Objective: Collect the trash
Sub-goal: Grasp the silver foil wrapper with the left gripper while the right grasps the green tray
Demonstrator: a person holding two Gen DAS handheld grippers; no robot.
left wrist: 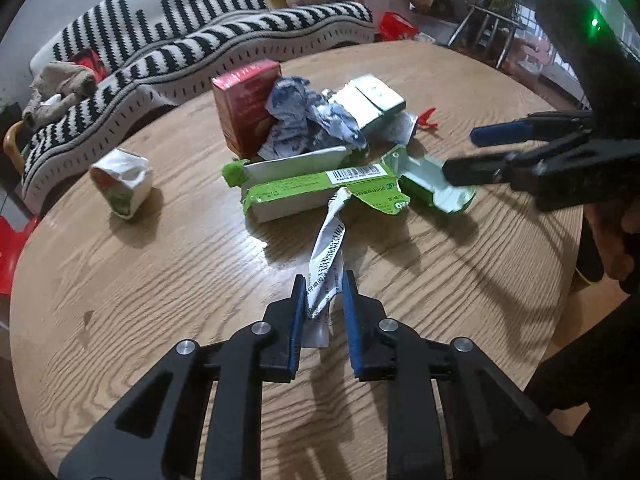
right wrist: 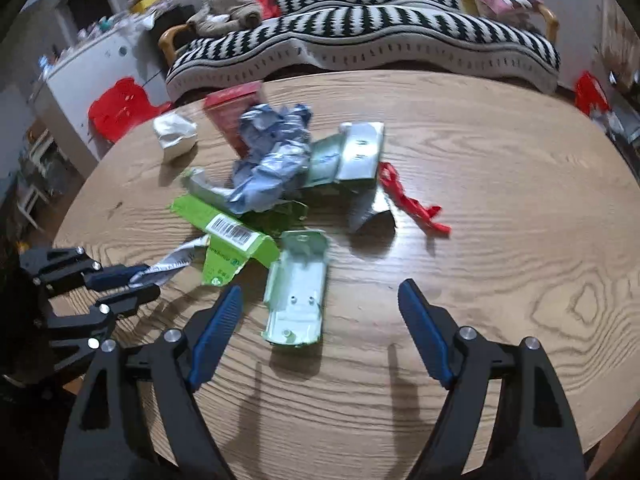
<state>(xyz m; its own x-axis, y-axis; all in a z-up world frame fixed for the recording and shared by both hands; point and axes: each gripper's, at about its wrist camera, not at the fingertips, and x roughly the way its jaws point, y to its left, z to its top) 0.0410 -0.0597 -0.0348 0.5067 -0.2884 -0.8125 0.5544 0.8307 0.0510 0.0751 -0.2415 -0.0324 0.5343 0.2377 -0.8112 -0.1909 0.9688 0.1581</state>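
A pile of trash lies mid-table: a torn green carton (left wrist: 320, 192) (right wrist: 236, 240), a crumpled blue-white wrapper (left wrist: 308, 120) (right wrist: 272, 160), a red box (left wrist: 246, 106) (right wrist: 232, 112), a silver-green carton (left wrist: 372, 100) (right wrist: 360, 152) and a pale green flattened carton piece (right wrist: 298, 292) (left wrist: 434, 186). My left gripper (left wrist: 322, 292) (right wrist: 138, 280) is shut on a twisted white printed wrapper (left wrist: 328, 248) (right wrist: 172, 262) that trails toward the pile. My right gripper (right wrist: 320, 296) (left wrist: 460, 152) is open, its jaws spread either side of the pale green piece.
A small crushed carton (left wrist: 122, 182) (right wrist: 176, 136) sits apart at the table's left. A red plastic scrap (right wrist: 412, 200) (left wrist: 426, 118) lies right of the pile. The round wooden table (right wrist: 500, 200) stands before a striped sofa (right wrist: 360, 40). A red stool (right wrist: 120, 108) stands beside it.
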